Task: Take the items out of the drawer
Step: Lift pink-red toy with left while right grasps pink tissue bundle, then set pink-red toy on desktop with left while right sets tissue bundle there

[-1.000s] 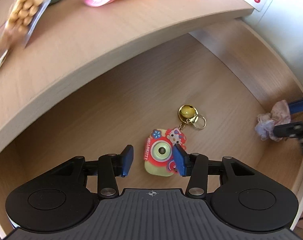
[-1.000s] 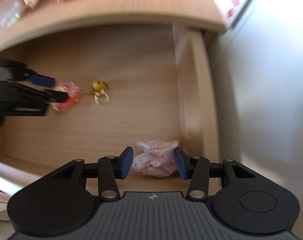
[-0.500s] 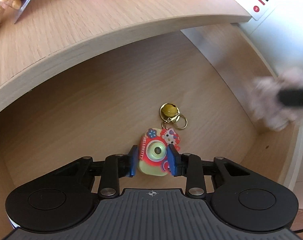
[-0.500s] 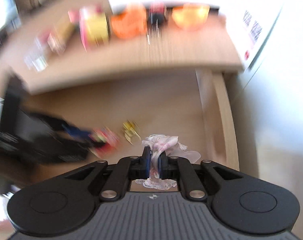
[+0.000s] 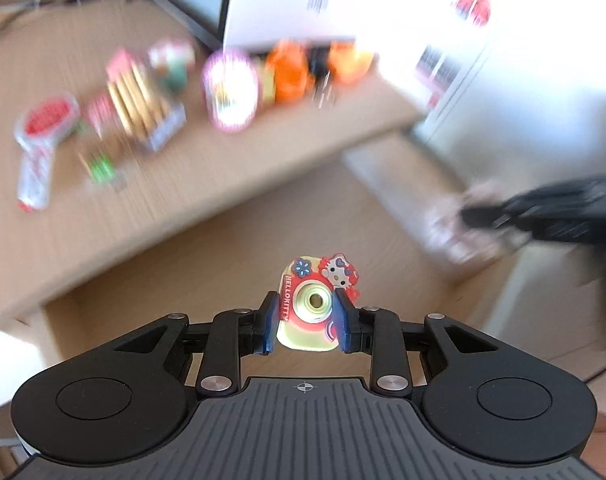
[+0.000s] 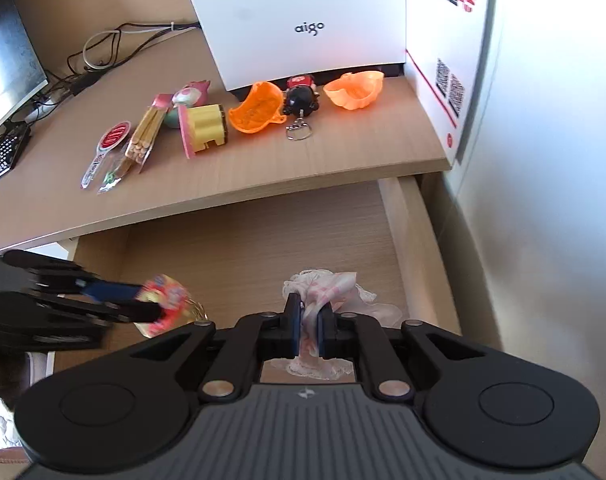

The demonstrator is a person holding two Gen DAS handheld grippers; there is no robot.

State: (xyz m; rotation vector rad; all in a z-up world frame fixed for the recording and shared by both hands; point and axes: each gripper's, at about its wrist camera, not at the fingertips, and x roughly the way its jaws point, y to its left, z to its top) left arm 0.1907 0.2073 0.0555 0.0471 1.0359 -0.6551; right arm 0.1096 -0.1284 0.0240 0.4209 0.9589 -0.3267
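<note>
My left gripper point(image 5: 305, 299) is shut on a yellow and red toy camera keychain point(image 5: 315, 304), held in the air above the open wooden drawer point(image 5: 207, 264). From the right wrist view the same toy point(image 6: 167, 292) is blurred at the left gripper's point(image 6: 141, 300) tips, and its gold bell point(image 6: 197, 313) hangs below. My right gripper point(image 6: 308, 309) is shut on a pink and white frilly scrunchie point(image 6: 335, 284), also lifted over the drawer floor point(image 6: 263, 236). In the left wrist view that gripper point(image 5: 475, 213) and the scrunchie point(image 5: 451, 236) are smeared by motion.
The desk top point(image 6: 343, 160) behind the drawer carries two orange shell halves point(image 6: 259, 108), a black figure keychain point(image 6: 301, 100), a yellow block point(image 6: 205, 126) and snack packs point(image 6: 143, 140). A white box point(image 6: 303, 20) stands at the back, a wall on the right.
Both grippers closed on their items and rose out of the drawer: the left on the toy camera, the right on the scrunchie. The desk top has come into view.
</note>
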